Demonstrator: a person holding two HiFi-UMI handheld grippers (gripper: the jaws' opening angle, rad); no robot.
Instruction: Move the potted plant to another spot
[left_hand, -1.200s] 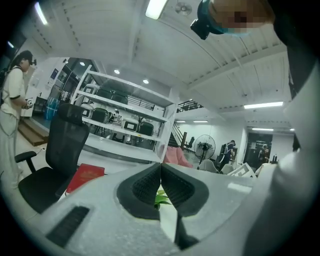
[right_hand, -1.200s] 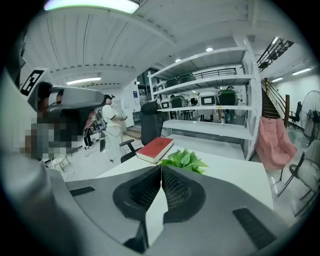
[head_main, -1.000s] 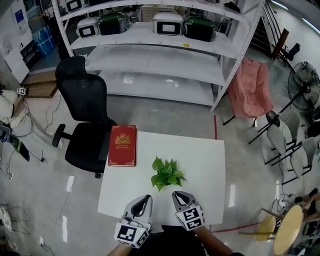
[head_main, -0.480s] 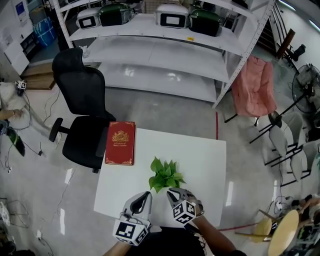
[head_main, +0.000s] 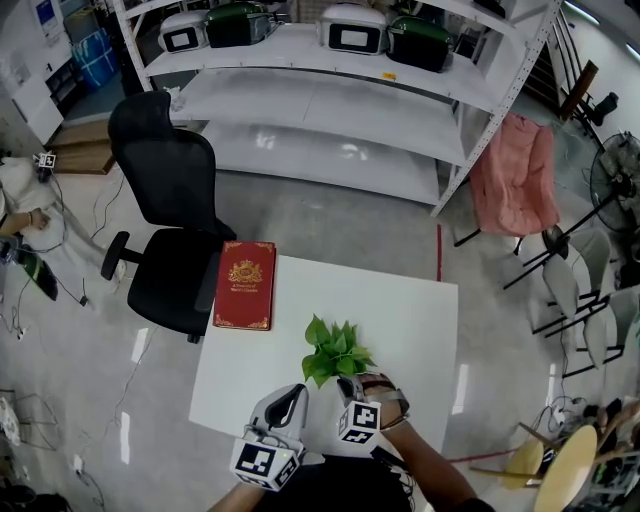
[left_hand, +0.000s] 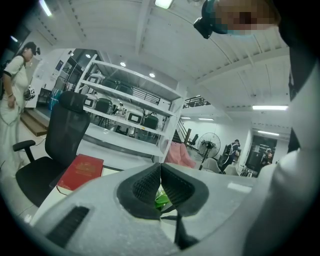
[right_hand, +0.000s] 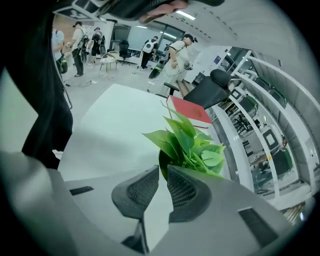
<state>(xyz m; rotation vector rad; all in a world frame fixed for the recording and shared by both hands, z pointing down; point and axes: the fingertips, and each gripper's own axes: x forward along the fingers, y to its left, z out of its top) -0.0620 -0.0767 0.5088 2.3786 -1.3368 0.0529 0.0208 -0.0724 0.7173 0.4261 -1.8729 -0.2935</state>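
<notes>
At the table's (head_main: 415, 320) near edge, the left hand-held gripper (left_hand: 160, 168) has its jaws pressed together on nothing. Beside it, the right hand-held gripper (right_hand: 162, 172) has its jaws slightly parted, tips just short of the plant (head_main: 335, 350) with nothing between them. The plant stands on the table near its middle. A red book (head_main: 245, 284) lies at the far left corner. Beyond are a black chair (head_main: 165, 200) and white shelves (head_main: 330, 100).

Head view: from my head, steeply down, high above the potted plant (head_main: 334, 350).
Left gripper view: low, near the plant, facing it.
Right gripper view: low, closest to the plant, facing it.
Shared: plant, red book (head_main: 245, 284), white table (head_main: 420, 330).
</notes>
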